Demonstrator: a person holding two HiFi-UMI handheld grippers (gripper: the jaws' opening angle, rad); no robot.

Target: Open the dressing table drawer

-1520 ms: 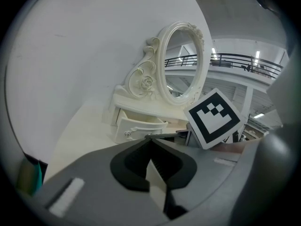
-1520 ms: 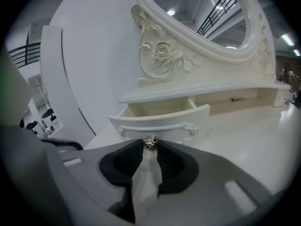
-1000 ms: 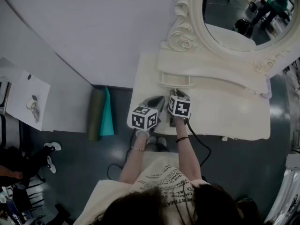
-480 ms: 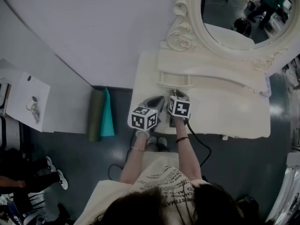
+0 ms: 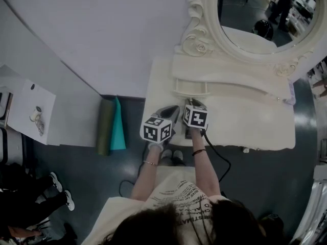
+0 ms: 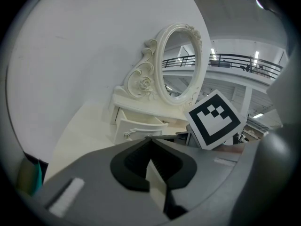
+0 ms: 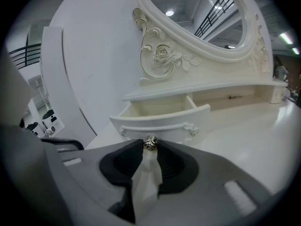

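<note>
The white dressing table carries an oval mirror with a small drawer below it. The drawer stands pulled out, and its bare inside shows. My right gripper is shut on the drawer's small metal knob at the middle of the front panel. In the head view the right gripper reaches the drawer front. My left gripper hovers just left of it above the tabletop. Its jaws meet at the tips with nothing between them.
A rolled green mat lies on the dark floor left of the table. A white board with papers stands further left. A bystander's feet are at the lower left. A cable trails from the right gripper.
Both grippers and the drawer hold still. Only the bystander's feet at the lower left and figures reflected in the mirror have shifted.
</note>
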